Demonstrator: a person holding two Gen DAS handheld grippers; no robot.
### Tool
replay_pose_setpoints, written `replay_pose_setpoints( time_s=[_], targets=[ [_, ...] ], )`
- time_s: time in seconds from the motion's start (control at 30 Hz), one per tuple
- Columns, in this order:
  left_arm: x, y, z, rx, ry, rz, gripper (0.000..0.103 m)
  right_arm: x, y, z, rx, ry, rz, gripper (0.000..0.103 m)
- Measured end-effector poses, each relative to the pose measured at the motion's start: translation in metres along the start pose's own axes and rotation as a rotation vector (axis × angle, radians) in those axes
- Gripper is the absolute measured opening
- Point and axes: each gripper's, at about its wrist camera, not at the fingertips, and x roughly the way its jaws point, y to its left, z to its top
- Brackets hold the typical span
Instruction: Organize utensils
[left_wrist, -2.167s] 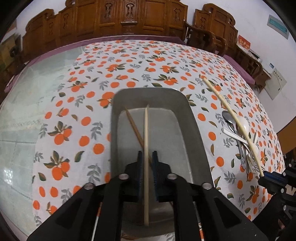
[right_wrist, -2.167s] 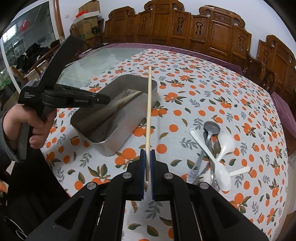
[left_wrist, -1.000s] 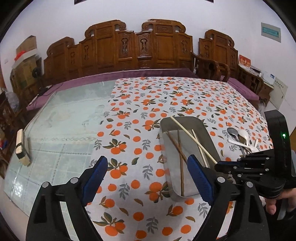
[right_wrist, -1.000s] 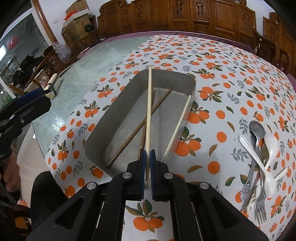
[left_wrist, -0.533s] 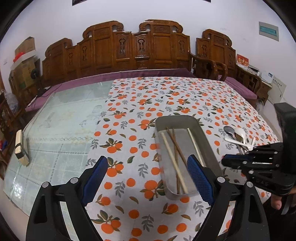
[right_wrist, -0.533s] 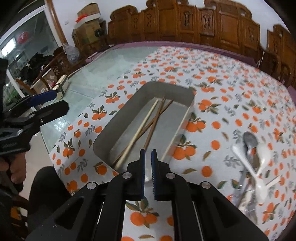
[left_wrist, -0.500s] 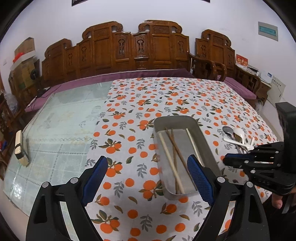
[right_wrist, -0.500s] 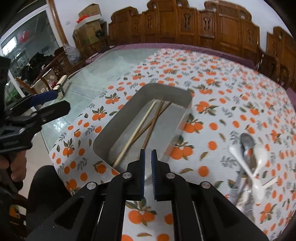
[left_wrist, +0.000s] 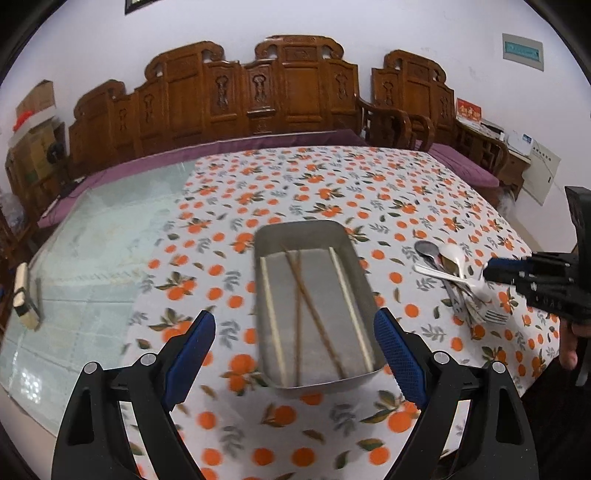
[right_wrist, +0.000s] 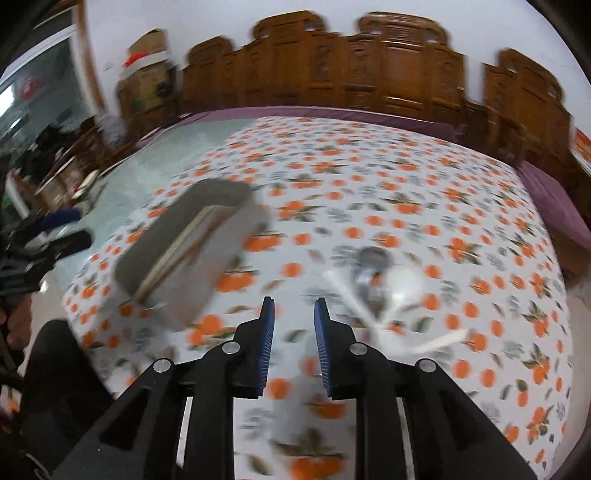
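1. The left gripper (left_wrist: 293, 347) is standing wide open at the bottom of the left wrist view, its blue pads (left_wrist: 190, 354) holding nothing and flanking the near end of the metal tray (left_wrist: 354, 258) without touching it.
2. The tray is sitting in the centre of that view on the orange-print tablecloth (left_wrist: 325, 184); inside it, two pale chopsticks (left_wrist: 347, 291) are lying along the left and right walls, and two dark brown chopsticks (left_wrist: 314, 314) are crossing each other between them.
3. A pile of spoons and forks (left_wrist: 456, 284) is lying on the cloth at the right of the frame, well apart from the tray.
4. The right gripper (right_wrist: 293, 328) is showing at the bottom centre of the blurred right wrist view, its jaws having just been opening to a narrow gap with nothing between them.
5. In that view the tray (right_wrist: 147, 254) is sitting at the left and the cutlery pile (right_wrist: 376, 288) just above and right of the gripper's fingertips.
6. Carved wooden chairs (left_wrist: 280, 96) are lining the far wall.
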Motion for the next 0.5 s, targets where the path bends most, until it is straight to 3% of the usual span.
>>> replay_pose_setpoints(
  time_s=[0.3,0.5],
  targets=[
    [0.014,-0.047,0.009,-0.006,0.003,-0.065,0.084,0.016,-0.069,-0.014,0.074,-0.008,-0.060,0.024],
    [0.023,-0.076,0.006,0.013,0.014,-0.090,0.084,0.032,-0.067,-0.021,0.041,0.033,-0.023,0.024]
  ],
)
